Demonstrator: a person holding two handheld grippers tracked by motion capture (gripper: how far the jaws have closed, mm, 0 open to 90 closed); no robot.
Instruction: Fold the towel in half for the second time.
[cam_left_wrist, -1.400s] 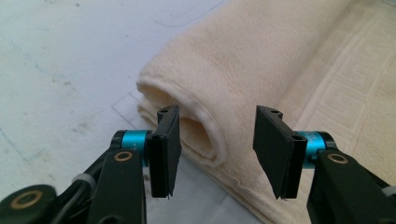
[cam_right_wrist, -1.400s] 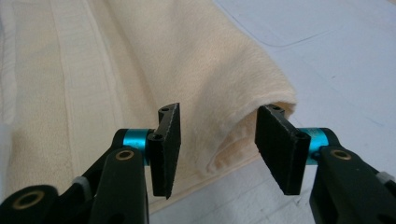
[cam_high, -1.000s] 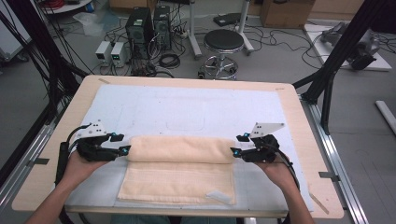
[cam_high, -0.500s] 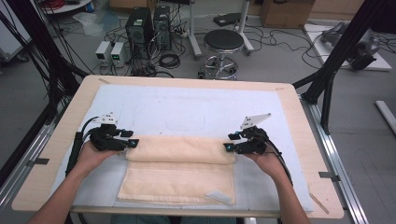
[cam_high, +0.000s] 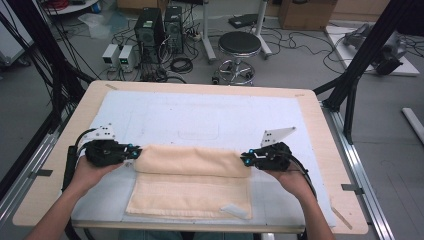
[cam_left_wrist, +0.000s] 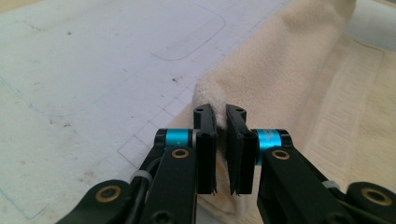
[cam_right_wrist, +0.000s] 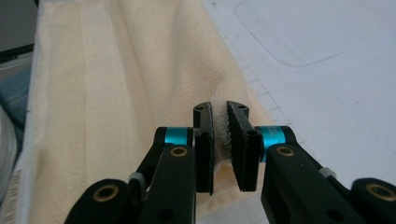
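Cream terry towel (cam_high: 192, 180) lay on the white mat (cam_high: 200, 120) at the near half of the tabletop (cam_high: 320, 145), its far portion folded over into a thick soft roll running left to right, the flat lower layer spreading toward the person. The weave showed a patterned band along the flat layer; a white label sat at its near right corner. Left tool (cam_high: 134, 151) had just been closing and was clenched on the roll's left end, pile bunched between its jaws. Right tool (cam_high: 245, 159) had likewise just been closing and gripped the right end, a tuft of cloth pinched between its pads (cam_right_wrist: 204, 140).
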